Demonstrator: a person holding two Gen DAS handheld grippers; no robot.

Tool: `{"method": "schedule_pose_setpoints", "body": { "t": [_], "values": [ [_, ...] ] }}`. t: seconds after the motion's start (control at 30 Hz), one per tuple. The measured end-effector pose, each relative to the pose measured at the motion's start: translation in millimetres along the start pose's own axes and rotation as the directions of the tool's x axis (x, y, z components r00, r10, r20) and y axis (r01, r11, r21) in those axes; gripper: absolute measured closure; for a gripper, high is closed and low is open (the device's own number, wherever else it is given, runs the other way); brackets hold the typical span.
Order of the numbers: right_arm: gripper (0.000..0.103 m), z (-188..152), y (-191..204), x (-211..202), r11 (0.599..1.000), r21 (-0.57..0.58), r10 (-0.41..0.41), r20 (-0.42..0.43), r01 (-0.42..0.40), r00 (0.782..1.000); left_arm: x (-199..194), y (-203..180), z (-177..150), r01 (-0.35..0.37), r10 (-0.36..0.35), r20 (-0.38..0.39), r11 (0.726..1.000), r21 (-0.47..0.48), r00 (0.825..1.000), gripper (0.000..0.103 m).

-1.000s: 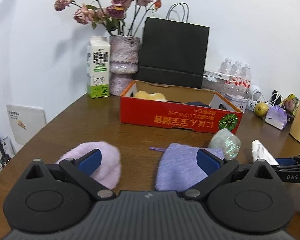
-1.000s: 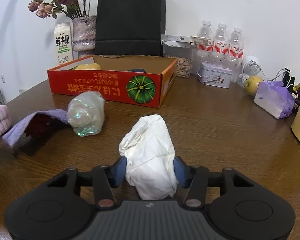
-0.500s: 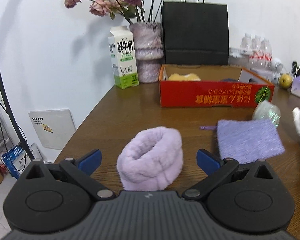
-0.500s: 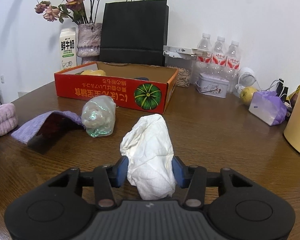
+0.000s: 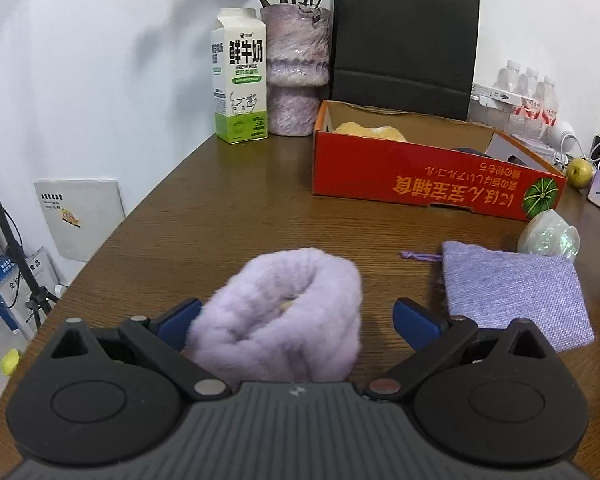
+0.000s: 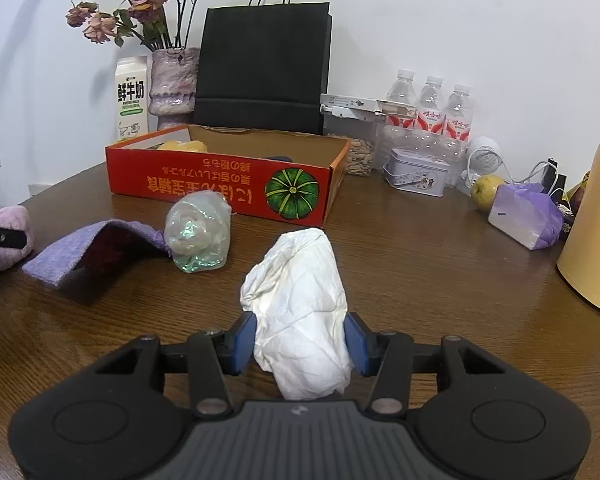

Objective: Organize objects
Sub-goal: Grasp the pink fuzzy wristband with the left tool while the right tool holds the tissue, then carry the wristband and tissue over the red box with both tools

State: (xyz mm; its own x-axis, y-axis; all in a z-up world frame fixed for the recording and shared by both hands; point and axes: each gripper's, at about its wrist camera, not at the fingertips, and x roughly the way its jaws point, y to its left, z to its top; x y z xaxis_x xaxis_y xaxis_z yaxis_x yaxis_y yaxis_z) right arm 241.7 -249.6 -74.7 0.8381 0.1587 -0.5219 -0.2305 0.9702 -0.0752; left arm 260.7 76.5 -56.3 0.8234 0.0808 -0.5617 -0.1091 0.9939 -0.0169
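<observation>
1. Left gripper (image 5: 296,322) sits low over the wooden table (image 5: 236,216), jaws spread wide around the fluffy lilac band (image 5: 280,316); the left pad touches it, the right pad stands apart.
2. Right gripper (image 6: 300,342) is level with jaws clamped on the crumpled white paper (image 6: 300,304).
3. Purple pouch (image 5: 512,292) lies just beside the band; a clear plastic wad (image 6: 198,236) touches the pouch.
4. Red box (image 6: 224,184) beyond holds a yellow item (image 5: 368,132).
</observation>
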Motion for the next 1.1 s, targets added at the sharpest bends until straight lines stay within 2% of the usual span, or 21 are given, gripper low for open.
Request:
{"method": "schedule_pose_setpoints", "body": {
  "t": [0.03, 0.07, 0.1, 0.13, 0.17, 0.23, 0.77, 1.1],
  "values": [
    [0.056, 0, 0, 0, 1.000, 0.000, -0.004, 0.002, 0.004, 1.000, 0, -2, 0, -0.005, 0.005, 0.003, 1.000, 0.002, 1.000, 0.005],
    [0.056, 0, 1, -1, 1.000, 0.000, -0.007, 0.004, 0.007, 1.000, 0, -2, -1, -0.006, 0.006, 0.008, 1.000, 0.003, 1.000, 0.017],
    [0.056, 0, 1, -1, 1.000, 0.000, -0.009, 0.007, 0.009, 1.000, 0, -3, -2, -0.011, 0.011, 0.009, 1.000, 0.002, 1.000, 0.025],
    [0.056, 0, 1, -2, 1.000, -0.002, -0.011, 0.012, 0.011, 1.000, -1, -2, -2, -0.017, 0.017, 0.010, 1.000, -0.002, 1.000, 0.043],
    [0.056, -1, 2, -3, 1.000, -0.003, -0.012, 0.017, 0.012, 1.000, -1, -2, -3, -0.007, 0.007, 0.012, 1.000, -0.009, 1.000, 0.052],
    [0.056, -1, 3, -5, 1.000, -0.007, -0.019, 0.029, 0.019, 0.999, -6, -1, -3, 0.006, -0.005, 0.023, 1.000, -0.027, 1.000, 0.057],
    [0.056, -7, 16, -28, 0.999, 0.005, -0.033, 0.121, 0.032, 0.992, -43, -17, -13, -0.022, 0.028, 0.136, 0.999, -0.046, 0.990, 0.058],
    [0.056, -4, 25, -37, 0.999, 0.032, -0.007, 0.156, 0.002, 0.988, -59, -33, -12, 0.013, -0.006, 0.168, 0.999, -0.039, 0.986, 0.058]
  ]
}}
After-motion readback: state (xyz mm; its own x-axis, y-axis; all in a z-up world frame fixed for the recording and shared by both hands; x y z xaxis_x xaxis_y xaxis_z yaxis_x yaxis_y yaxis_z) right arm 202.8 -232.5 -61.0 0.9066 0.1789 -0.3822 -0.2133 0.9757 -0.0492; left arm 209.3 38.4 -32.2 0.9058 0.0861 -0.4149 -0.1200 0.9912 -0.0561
